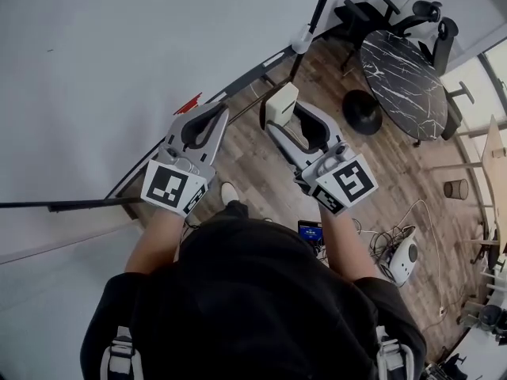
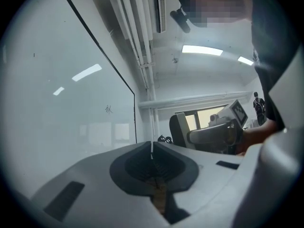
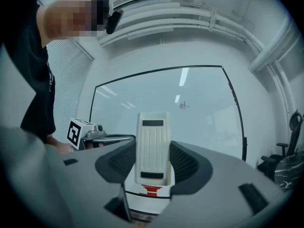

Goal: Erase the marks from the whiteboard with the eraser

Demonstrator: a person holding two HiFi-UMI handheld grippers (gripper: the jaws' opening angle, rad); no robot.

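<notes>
The whiteboard [image 1: 119,54] fills the left of the head view. In the gripper views it carries one small dark mark [image 3: 184,105], also visible as the mark [image 2: 109,109], high near its far edge. A white eraser [image 1: 281,104] with ribbed back [image 3: 152,146] is clamped in my right gripper [image 1: 287,125], which stands off from the board [image 3: 166,103]. My left gripper [image 1: 215,113] is beside it near the board's lower edge, its jaws shut [image 2: 151,146] with nothing between them. Each gripper shows in the other's view, the right one [image 2: 213,134] and the left one [image 3: 95,136].
A wooden floor lies below. A round black marble table [image 1: 404,74] with office chairs [image 1: 428,10] stands to the right. A black stand base [image 1: 362,111] and a pole [image 1: 317,10] are near the board's corner. Cables and a white device [image 1: 402,256] lie on the floor.
</notes>
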